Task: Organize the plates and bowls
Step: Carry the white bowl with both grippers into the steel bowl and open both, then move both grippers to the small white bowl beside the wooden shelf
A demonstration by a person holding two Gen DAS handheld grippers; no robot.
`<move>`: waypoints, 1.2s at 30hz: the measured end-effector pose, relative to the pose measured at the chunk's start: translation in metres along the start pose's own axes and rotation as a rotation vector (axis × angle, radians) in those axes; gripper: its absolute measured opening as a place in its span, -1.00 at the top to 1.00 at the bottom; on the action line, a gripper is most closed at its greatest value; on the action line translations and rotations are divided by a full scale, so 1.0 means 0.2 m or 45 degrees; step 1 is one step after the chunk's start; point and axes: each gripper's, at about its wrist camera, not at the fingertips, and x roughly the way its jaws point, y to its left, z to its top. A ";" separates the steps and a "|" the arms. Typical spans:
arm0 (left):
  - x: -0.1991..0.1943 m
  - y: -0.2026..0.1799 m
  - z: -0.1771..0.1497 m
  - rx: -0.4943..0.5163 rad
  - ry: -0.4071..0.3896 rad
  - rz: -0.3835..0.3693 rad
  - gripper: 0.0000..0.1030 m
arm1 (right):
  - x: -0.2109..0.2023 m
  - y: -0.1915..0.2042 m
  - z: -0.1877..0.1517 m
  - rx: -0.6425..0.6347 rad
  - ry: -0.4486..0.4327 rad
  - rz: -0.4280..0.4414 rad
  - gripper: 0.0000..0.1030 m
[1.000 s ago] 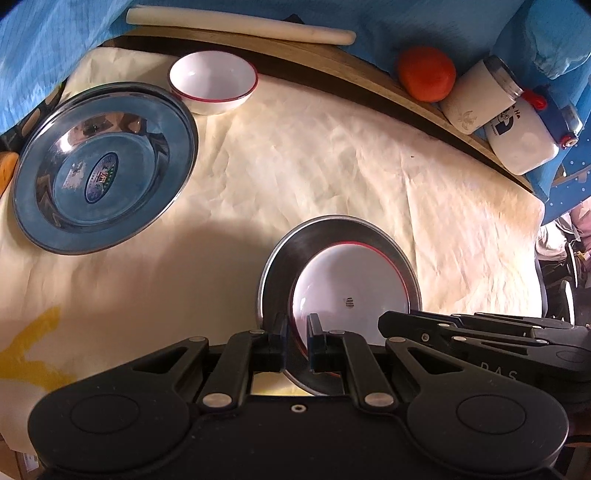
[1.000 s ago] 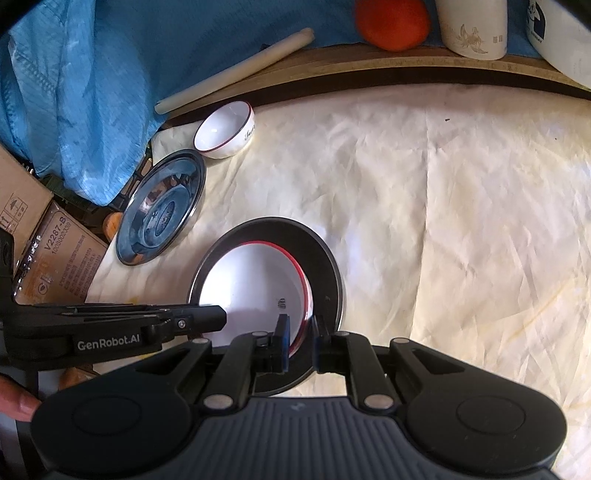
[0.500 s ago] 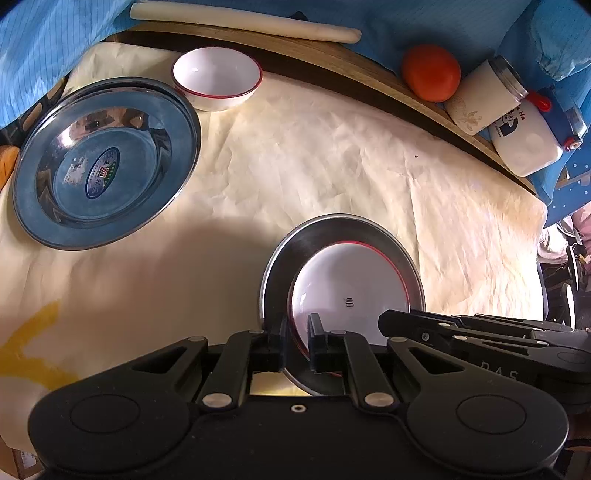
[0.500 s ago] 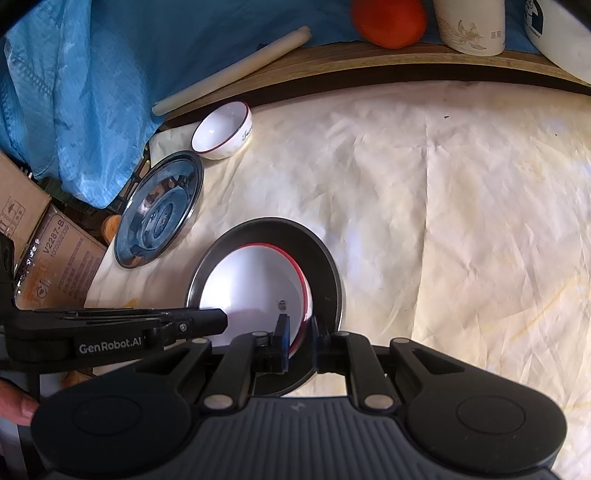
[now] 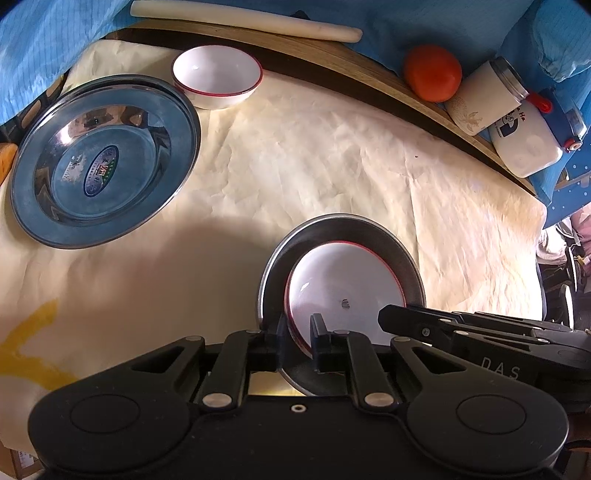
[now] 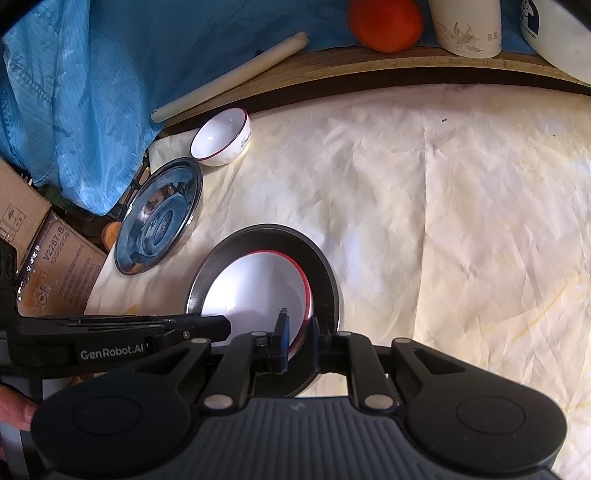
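A white bowl with a red rim [image 5: 343, 291] sits in a steel plate [image 5: 284, 258]. My left gripper [image 5: 298, 338] is shut on the near left rims of the bowl and plate. My right gripper [image 6: 298, 341] is shut on the bowl's right rim [image 6: 258, 291], inside the same plate [image 6: 328, 280]. Both hold the stack just above the cream cloth. A second steel plate with a sticker [image 5: 103, 162] [image 6: 159, 218] lies far left. A second white bowl [image 5: 218, 81] [image 6: 221, 138] stands behind it.
A wooden ledge [image 5: 332, 62] runs along the back with a white rolling pin [image 5: 243, 18], an orange fruit [image 5: 432, 74], a white jar [image 5: 484, 99] and a white bottle [image 5: 524, 140]. Blue cloth [image 6: 74, 92] and cardboard boxes [image 6: 55, 266] stand at the left.
Both grippers have moved forward a little with the bowl and plate. The far plate and bowl have shifted slightly down in the left wrist view. The grips are unchanged.
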 end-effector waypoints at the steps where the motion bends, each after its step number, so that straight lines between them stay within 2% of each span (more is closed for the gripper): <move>1: 0.00 0.00 0.00 0.002 -0.003 0.000 0.73 | 0.00 0.00 0.00 0.001 -0.003 0.000 0.72; 7: -0.03 -0.01 0.00 0.016 -0.032 0.003 0.60 | -0.01 0.01 -0.01 0.002 -0.015 0.001 0.68; 15: -0.12 -0.01 0.00 0.021 -0.104 -0.007 0.37 | -0.08 0.04 0.00 -0.025 -0.076 0.006 0.43; 16: -0.13 0.00 0.01 0.018 -0.117 -0.003 0.28 | -0.09 0.05 0.00 -0.029 -0.089 0.004 0.39; 18: -0.15 0.01 0.02 0.018 -0.156 0.042 -0.17 | -0.11 0.05 0.00 -0.033 -0.117 0.001 0.24; 20: -0.18 0.02 0.04 0.016 -0.196 0.077 -0.24 | -0.13 0.05 0.01 -0.034 -0.145 -0.001 0.04; 24: -0.21 0.04 0.09 0.025 -0.267 0.152 -0.56 | -0.16 0.03 0.03 -0.020 -0.192 0.001 -0.22; 26: -0.22 0.05 0.12 0.033 -0.308 0.193 -0.63 | -0.16 0.03 0.04 -0.013 -0.213 0.001 -0.42; 29: -0.23 0.06 0.17 0.014 -0.376 0.256 -0.87 | -0.17 0.02 0.05 -0.008 -0.246 0.004 -0.61; 36: -0.16 0.11 0.28 -0.045 -0.507 0.344 -0.94 | -0.16 0.01 0.11 0.000 -0.326 -0.013 -0.91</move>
